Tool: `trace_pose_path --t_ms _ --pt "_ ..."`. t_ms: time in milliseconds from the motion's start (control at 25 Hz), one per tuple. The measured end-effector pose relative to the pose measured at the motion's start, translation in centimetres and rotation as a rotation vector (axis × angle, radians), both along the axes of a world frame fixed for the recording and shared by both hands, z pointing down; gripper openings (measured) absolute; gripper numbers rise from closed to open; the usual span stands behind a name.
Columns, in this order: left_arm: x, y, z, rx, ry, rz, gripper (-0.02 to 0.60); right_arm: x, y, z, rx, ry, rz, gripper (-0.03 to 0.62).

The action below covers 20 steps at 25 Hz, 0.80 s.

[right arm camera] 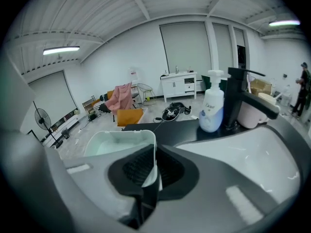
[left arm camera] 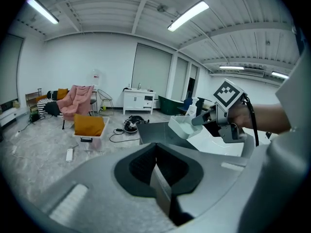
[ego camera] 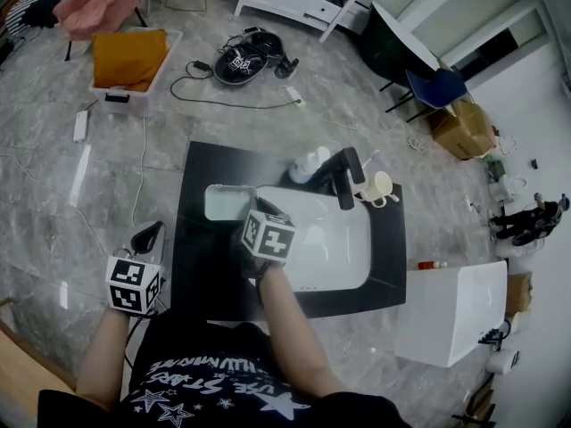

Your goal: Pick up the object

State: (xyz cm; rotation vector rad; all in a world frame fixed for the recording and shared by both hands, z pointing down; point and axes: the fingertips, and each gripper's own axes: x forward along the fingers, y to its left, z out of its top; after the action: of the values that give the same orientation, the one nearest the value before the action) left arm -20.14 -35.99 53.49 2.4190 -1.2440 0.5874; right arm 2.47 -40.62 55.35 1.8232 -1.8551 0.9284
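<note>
While the right tool grips the tray, the bottle seemingly reads Dove.

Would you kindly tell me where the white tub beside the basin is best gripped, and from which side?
The white tub is open-topped and looks too wide to span, so pinch its thin upright wall at the rim, on the basin side, coming from the near end. The right gripper is shut on it there.
</note>
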Motion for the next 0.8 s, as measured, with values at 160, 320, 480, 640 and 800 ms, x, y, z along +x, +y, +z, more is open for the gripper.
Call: trace_pose_path --t_ms 160,320,480,640,800 --pt "2.3 2.1 -1.3 0.02 0.006 -0.019 0.009 3.0 2.5 -1.3 0.019 -0.017 0.001 0.017" --pt "5.2 4.5 -2.1 0.037 0.005 -0.016 0.009 6.1 5.0 -2.7 0.048 -0.021 0.0 0.017" --pt "8.2 6.8 -2.7 0.057 0.005 -0.014 0.009 9.3 7.7 -3.7 0.077 -0.022 0.001 0.017" --pt "10.8 9.7 -2.8 0.058 0.008 -0.013 0.009 12.2 10.6 -4.0 0.085 -0.023 0.003 0.017" --pt "13.3 13.2 -2.8 0.059 -0.007 -0.015 0.009 14.6 14.1 -3.9 0.09 -0.034 -0.007 0.017"
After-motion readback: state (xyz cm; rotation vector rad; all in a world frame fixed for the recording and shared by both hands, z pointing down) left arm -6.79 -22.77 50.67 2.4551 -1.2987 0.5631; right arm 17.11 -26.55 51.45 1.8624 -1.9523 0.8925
